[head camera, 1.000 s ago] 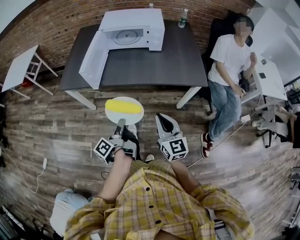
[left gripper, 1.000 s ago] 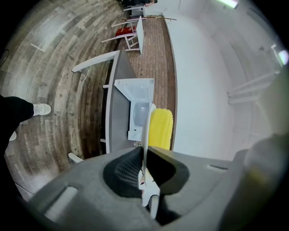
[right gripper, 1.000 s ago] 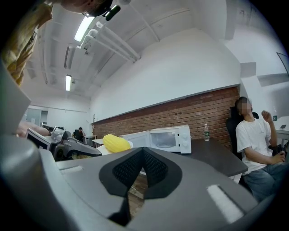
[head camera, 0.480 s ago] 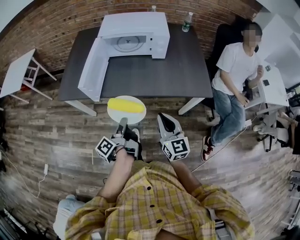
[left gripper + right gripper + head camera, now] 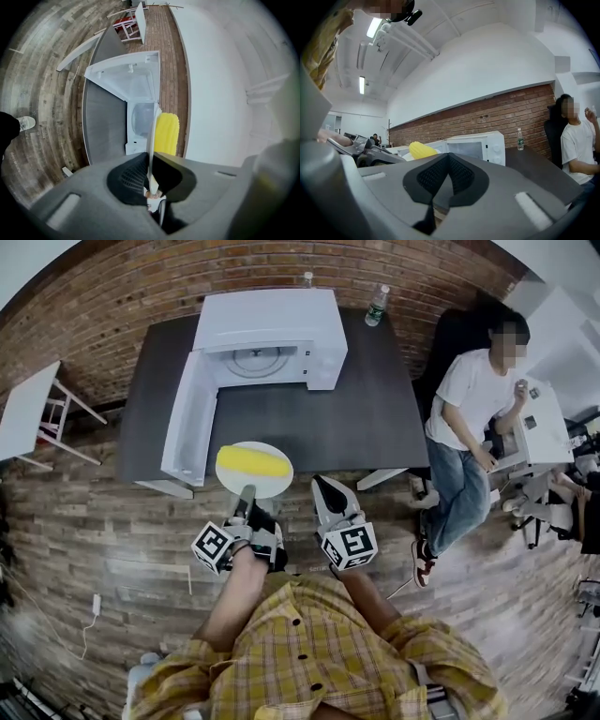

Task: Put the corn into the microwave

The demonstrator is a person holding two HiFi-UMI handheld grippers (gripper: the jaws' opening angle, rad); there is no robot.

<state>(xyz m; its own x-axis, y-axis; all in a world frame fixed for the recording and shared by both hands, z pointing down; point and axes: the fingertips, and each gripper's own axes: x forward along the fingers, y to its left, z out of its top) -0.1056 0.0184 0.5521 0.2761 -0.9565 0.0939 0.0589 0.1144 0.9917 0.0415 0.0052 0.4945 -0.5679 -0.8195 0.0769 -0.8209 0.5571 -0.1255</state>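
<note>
A: What is each gripper doing?

B: The left gripper [image 5: 246,502] pinches the near rim of the white plate [image 5: 272,486], its jaws almost together on the thin edge. The right gripper [image 5: 324,488], at its 3 o'clock, has its jaws pressed together on nothing.

A: And the corn?

B: The corn [image 5: 253,462] lies on that plate, at 12 o'clock from the left gripper, about over the near edge of the dark table [image 5: 375,418].

A: How should the carry go?

B: I'd keep the plate level. Only one rim is gripped, and a round cob would likely roll on a tilt. Steer straight to 12 o'clock into the microwave [image 5: 272,329]. Its door [image 5: 187,418] hangs open on the 9 o'clock side, clear of the path.

A: Which way does the cob lie?

B: Its long axis runs 9 to 3 o'clock, crosswise to the approach. Which end is the tip I cannot tell.
</note>
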